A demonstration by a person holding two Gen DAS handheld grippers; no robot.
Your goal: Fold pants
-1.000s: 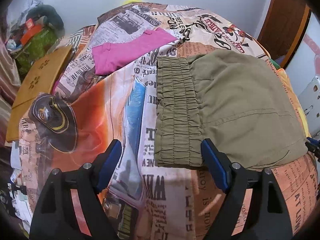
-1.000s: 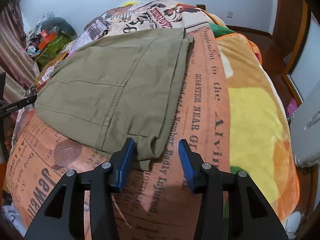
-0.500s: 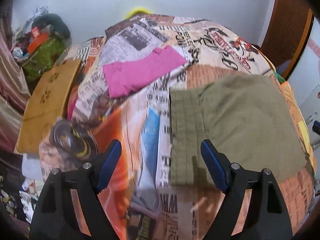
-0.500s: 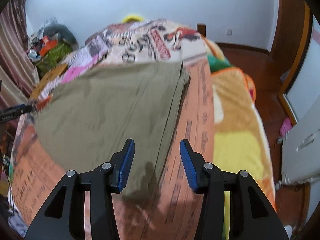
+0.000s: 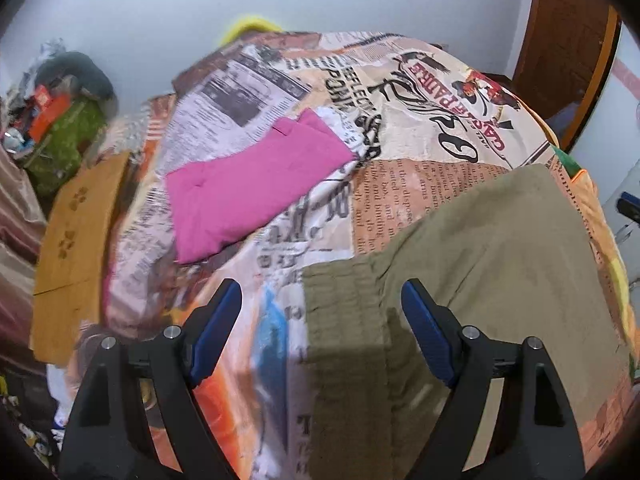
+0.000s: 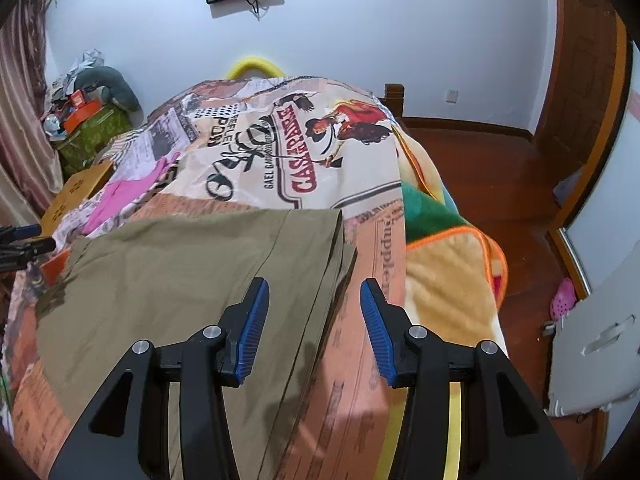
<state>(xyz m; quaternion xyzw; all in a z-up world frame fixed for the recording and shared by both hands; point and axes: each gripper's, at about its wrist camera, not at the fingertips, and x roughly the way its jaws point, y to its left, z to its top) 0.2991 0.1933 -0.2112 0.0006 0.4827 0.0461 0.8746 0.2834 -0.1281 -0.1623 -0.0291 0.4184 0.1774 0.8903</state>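
Folded olive-green pants (image 5: pixel 492 276) lie flat on the bed, with the elastic waistband (image 5: pixel 344 320) on their left side. My left gripper (image 5: pixel 322 304) is open and empty, held above the waistband end. My right gripper (image 6: pixel 314 300) is open and empty, held above the pants' right edge (image 6: pixel 332 264). The pants also fill the lower left of the right wrist view (image 6: pixel 180 280). The left gripper's tip shows at the left edge of the right wrist view (image 6: pixel 24 240).
A newspaper-print bedspread (image 5: pixel 420 92) covers the bed. A folded pink garment (image 5: pixel 248 188) lies behind the pants. A wooden board (image 5: pixel 76 236) and clutter (image 5: pixel 60 128) stand to the left. A yellow and orange blanket (image 6: pixel 448 280) and wood floor (image 6: pixel 500 184) lie to the right.
Both grippers have lifted up and back from the pants, so the bed looks farther away. The pants stay flat and still. Both grippers remain open.
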